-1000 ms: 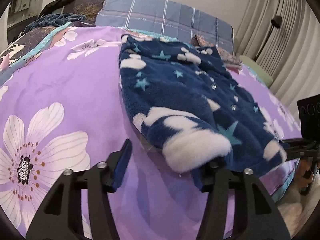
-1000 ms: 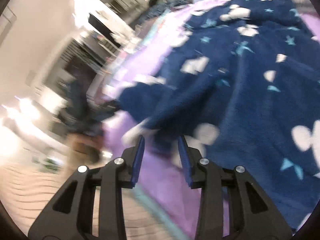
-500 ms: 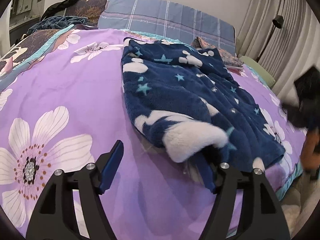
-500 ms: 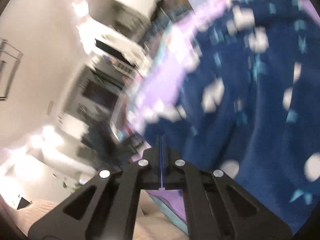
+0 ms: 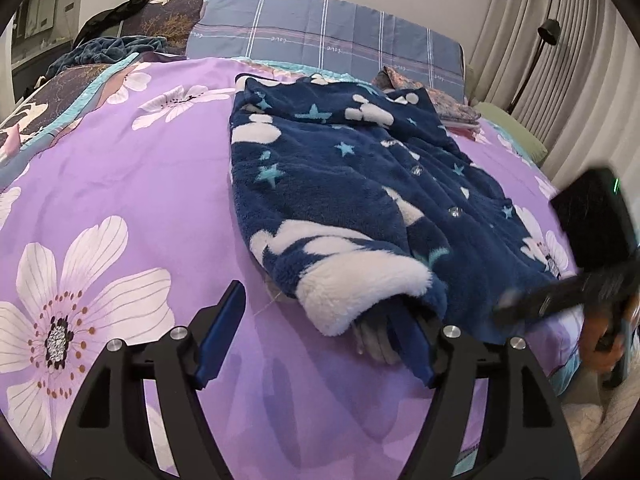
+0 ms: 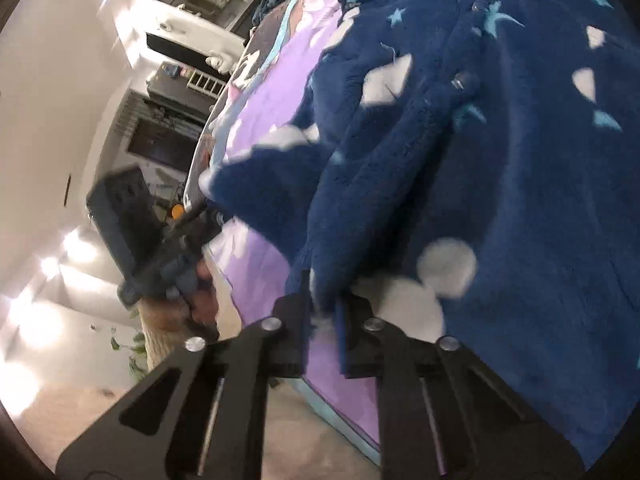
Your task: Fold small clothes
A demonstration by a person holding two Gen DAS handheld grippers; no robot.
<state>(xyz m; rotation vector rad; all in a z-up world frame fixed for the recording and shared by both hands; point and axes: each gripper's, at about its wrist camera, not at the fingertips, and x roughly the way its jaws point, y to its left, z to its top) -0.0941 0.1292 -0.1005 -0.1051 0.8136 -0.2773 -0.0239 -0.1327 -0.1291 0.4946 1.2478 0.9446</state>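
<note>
navy fleece garment point(image 5: 360, 184) lies spread on the purple floral bedspread point(image 5: 132, 184), roughly mid-bed, running from near the pillows down to the near edge. pattern: white mouse-head shapes, teal and light blue stars, small clear snap buttons down the front. one sleeve with a thick white cuff point(image 5: 360, 288) is folded across toward the near edge.

left gripper point(image 5: 316, 336) hovers low over the bedspread with its jaws spread wide; they have just been opening. left blue pad sits on bare purple fabric, right pad tucked just under the white cuff, not pinching it. nothing clamped between them.

right gripper point(image 6: 322, 320) is at the garment's lower corner, at the bed edge. in the right wrist view a bunch of navy and white fleece sits between the pads and the pads press on it, so it is gripping the garment hem. the jaws have just been closing. in the left wrist view it shows as a dark blur at far right, with a hand below it.

in the right wrist view the left gripper appears at left, with a hand point(image 6: 200, 292) on its handle.

readable writing: plaid blue-grey pillow point(image 5: 328, 44) at the head of the bed has small script "love" repeated along its stripes, seen upside down. no other label legible.

curtains point(image 5: 552, 40) and a black floor lamp point(image 5: 532, 64) at right.
</note>
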